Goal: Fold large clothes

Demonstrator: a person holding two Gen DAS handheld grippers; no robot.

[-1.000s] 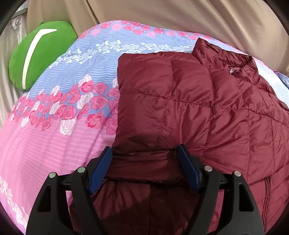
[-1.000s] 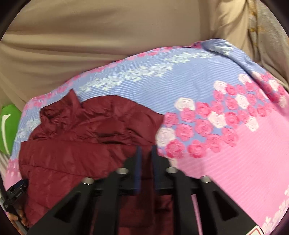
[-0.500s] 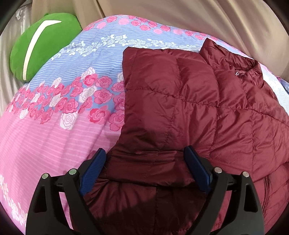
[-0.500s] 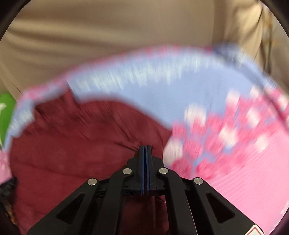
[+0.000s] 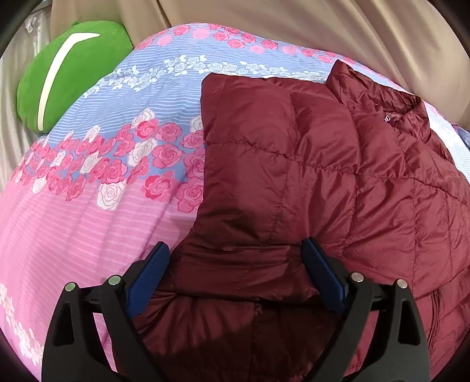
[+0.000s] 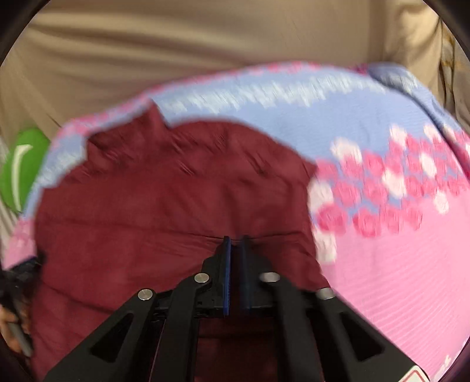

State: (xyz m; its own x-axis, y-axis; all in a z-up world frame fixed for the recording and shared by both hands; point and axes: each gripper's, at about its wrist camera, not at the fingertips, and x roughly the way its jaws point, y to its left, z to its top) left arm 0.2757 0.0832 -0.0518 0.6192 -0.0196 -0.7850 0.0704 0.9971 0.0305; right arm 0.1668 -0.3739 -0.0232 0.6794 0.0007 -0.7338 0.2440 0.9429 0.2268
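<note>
Burgundy quilted nylon fills most of both views: the puffer jacket (image 5: 308,164) lies flat on the bed, over a floral bedspread (image 5: 97,211) banded in blue, rose print and pink stripes. We note that the jacket's collar (image 5: 390,102) points toward the far edge of the bed, where beige curtain fabric (image 5: 293,26) hangs. One sleeve is folded across the body, and its cuff end (image 5: 241,264) lies at the near edge of the garment.

We hold the left claw (image 5: 235,273) released, with its blue ribbed pads (image 5: 148,276) spread wide to either side of the folded cuff end. The pads stand just beside the fabric, and the left one does not press into it. The right pad sits close against a bulge of the quilting; we cannot tell whether it touches.

We hold the right claw (image 6: 235,258) clenched, blue pads drawn nearly together with only a thin slit visible. Its tips sit at a seam line on the jacket (image 6: 164,205), but motion blur in the right wrist view prevents us from telling whether any fabric is pinched between them.

A green cushion (image 5: 70,73) with a white stripe rests at the far left corner of the bed, well apart from the jacket. At the left margin of the right wrist view, a blurred part of a hand (image 6: 10,329) is visible beside the garment
</note>
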